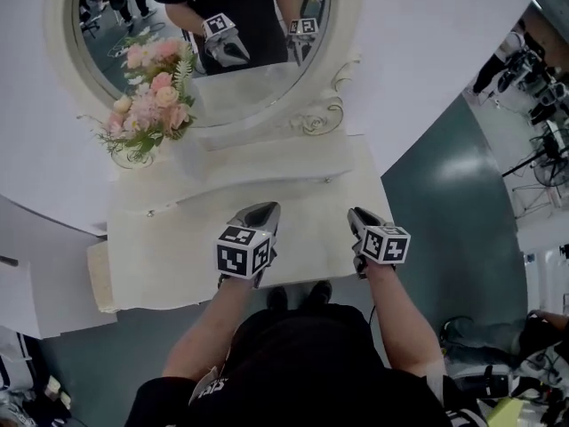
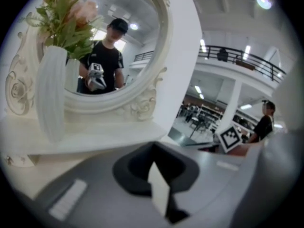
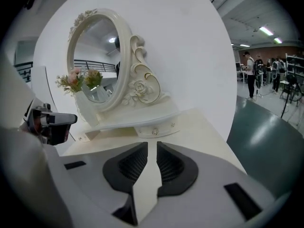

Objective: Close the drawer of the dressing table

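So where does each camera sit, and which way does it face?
Head view: on the person's head, facing steeply down at the dressing table and flowers; both forearms, left gripper and right gripper show.
Left gripper view: on the left gripper, facing the vase; its own fingers show.
Right gripper view: on the right gripper, facing the small drawer; its own fingers show.
Shared: all three see the mirror; each gripper view glimpses the other gripper.

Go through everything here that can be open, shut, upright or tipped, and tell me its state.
Drawer: looks pushed in under the shelf.
Left gripper: jaws together, empty.
Right gripper: jaws slightly apart, nothing between them.
Vase: upright on the shelf, holding flowers.
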`<state>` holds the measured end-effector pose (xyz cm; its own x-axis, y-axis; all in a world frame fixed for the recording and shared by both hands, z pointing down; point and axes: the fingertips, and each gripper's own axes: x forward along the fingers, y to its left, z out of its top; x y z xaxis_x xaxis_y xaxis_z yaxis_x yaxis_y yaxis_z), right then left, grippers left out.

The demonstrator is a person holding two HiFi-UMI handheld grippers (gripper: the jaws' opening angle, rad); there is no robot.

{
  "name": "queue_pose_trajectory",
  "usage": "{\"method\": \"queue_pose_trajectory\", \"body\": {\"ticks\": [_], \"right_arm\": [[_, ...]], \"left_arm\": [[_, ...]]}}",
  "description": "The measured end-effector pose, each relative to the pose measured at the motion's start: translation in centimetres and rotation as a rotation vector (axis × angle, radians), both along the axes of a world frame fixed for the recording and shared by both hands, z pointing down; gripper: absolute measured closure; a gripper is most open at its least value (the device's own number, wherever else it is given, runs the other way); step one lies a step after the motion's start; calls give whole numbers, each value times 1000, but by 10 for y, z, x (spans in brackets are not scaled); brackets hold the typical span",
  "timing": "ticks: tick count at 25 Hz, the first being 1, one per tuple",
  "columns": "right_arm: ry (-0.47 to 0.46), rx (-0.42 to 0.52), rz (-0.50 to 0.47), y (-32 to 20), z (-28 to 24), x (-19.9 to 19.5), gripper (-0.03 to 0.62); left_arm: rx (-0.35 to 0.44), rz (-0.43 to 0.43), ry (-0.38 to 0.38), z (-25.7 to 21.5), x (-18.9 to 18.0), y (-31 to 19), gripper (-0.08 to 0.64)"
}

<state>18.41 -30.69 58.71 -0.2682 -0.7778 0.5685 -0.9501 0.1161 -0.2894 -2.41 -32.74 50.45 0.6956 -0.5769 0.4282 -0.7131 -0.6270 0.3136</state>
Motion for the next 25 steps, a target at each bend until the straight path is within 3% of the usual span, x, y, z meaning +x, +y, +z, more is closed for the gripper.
{"method": "queue_pose_trajectory", "body": {"ticks": [11,18,25], "right_arm": [[65,140,28,37,-59,24,561],[26,250,21,50,-101,48,543],[-11,342,13,68,-144,110,535]], "left_arm": [[48,114,-5,-21,40,12,551],[91,119,-23,-45,76,13,551],[116,85,-12,-67,134,25,551]]}}
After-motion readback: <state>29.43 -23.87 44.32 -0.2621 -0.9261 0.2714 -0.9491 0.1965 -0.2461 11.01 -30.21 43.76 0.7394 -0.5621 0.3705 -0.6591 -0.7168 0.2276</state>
